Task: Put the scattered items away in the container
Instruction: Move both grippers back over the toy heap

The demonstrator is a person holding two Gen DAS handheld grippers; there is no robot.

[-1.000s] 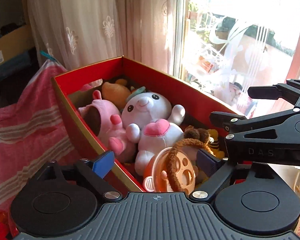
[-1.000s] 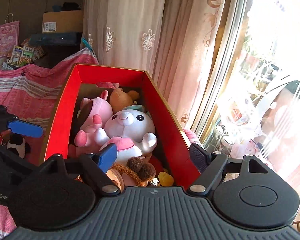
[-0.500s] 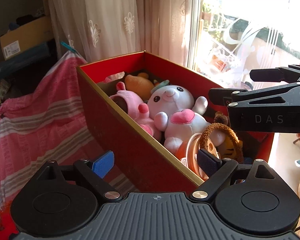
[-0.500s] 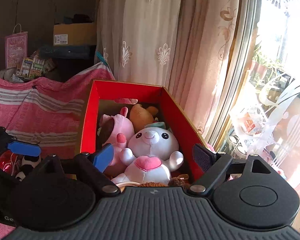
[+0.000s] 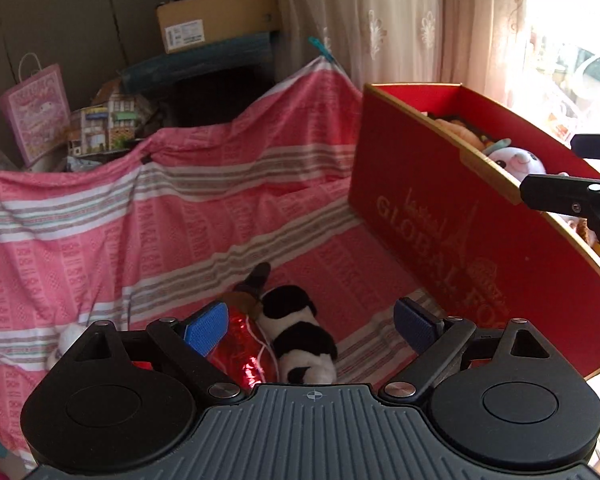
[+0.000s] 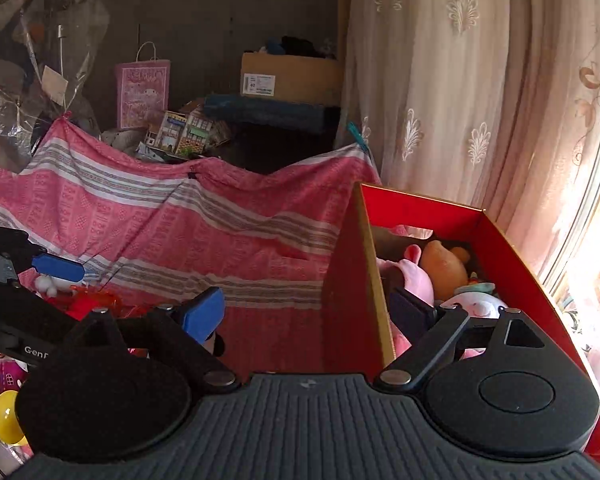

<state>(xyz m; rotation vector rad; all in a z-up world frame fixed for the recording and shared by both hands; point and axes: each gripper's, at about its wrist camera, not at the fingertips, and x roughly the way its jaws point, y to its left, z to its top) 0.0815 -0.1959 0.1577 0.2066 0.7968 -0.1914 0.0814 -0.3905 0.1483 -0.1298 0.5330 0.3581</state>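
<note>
The red box stands on the pink striped cloth, to the right of the left gripper and beyond its right finger. Inside the box lie soft toys: a white plush rabbit, an orange plush and a pink plush behind it. In the right wrist view, the near wall of the box rises between the two fingers of the right gripper, so the right finger is over the inside of the box and the left finger is over the cloth outside.

The scattered things are still on the cloth. A black and white panda plush lies between the fingers of the left gripper, a little to the left of the middle, and a shiny red packet lies just beside it, under the left finger. The jaws of the left gripper stand wide apart and do not touch either thing. The jaws of the right gripper are also wide and hold nothing.

Farther away, behind the cloth, there are a pink paper bag, a small cardboard house and a brown carton. A pale curtain hangs beyond the box, next to the bright window.
</note>
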